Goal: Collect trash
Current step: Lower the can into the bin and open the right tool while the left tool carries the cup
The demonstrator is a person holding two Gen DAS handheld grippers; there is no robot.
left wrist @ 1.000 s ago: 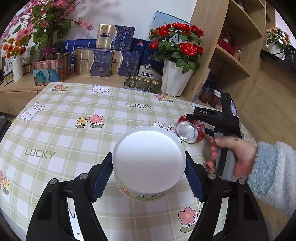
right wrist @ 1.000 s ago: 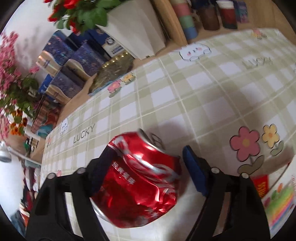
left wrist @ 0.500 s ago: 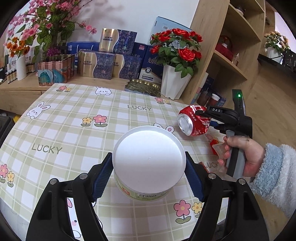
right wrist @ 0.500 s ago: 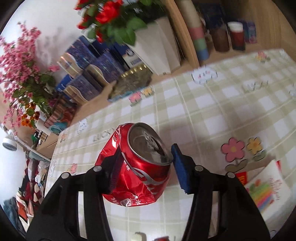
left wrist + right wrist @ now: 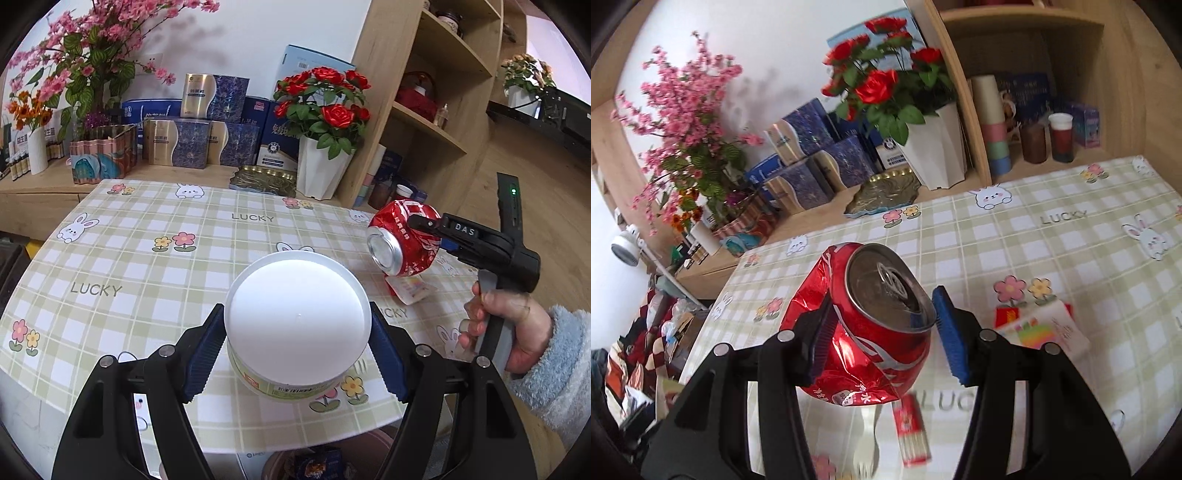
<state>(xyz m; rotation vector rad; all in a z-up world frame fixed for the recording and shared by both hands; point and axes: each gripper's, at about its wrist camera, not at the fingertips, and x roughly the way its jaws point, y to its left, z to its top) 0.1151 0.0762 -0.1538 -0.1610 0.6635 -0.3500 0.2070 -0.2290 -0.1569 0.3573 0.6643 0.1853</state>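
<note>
Two grippers are loaded. Our left gripper (image 5: 297,345) clamps a round white-lidded tub (image 5: 297,325) between its blue pads (image 5: 205,349), one pad on each side of the lid's rim, with the tub raised clear of the checked tablecloth (image 5: 147,266) below it. Our right gripper (image 5: 881,332) grips a crushed red can (image 5: 862,325); the left pad bites into the dented wall, the right pad sits against the can's rim, and the silver top with its pull tab faces up and away from us. From the left wrist view that can (image 5: 404,242) hangs out to the right of the tub, with a hand (image 5: 506,332) in a fluffy blue sleeve (image 5: 554,369) on the grip. Under the right gripper lie a white plastic fork (image 5: 866,439) and a small red packet (image 5: 912,432), and just right of it a colourful wrapper (image 5: 1041,328). Beyond the table's far edge stand a white pot of red roses (image 5: 321,110), blue gift boxes (image 5: 195,147), and a wooden shelf unit (image 5: 424,110).
</note>
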